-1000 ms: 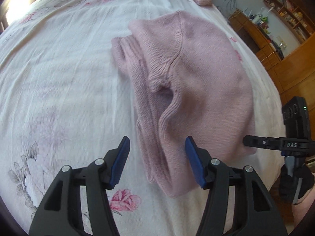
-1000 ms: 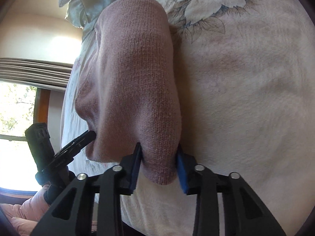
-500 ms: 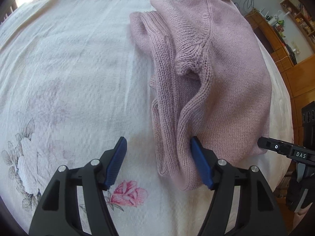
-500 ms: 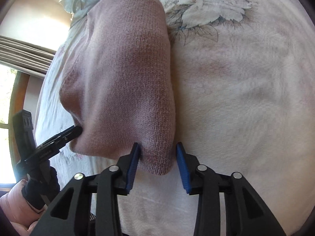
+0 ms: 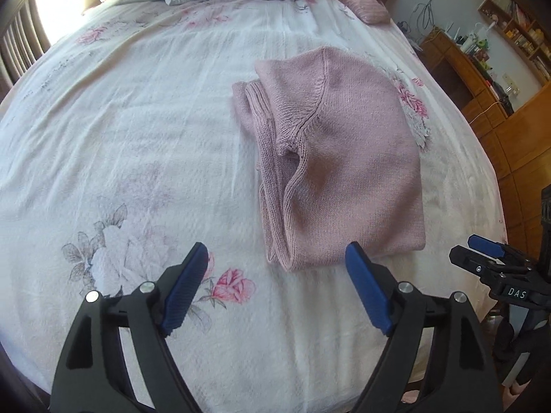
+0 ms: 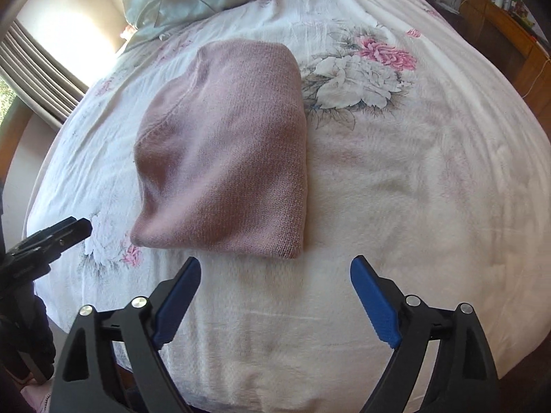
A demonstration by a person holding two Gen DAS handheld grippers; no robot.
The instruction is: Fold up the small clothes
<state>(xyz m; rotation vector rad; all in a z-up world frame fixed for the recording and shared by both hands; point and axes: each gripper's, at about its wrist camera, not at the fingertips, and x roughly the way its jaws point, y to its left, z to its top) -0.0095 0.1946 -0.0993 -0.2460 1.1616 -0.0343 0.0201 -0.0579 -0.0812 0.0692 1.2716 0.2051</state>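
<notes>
only left view, sweater (image 5: 347, 172) ribbed folds

The only readable text is showing in the left wrist view: the white letters "DAS" on a small dark label on the body of the right claw (image 5: 489, 251), at the right edge of the picture. Nothing legible is appearing anywhere in the right wrist view.
</notes>
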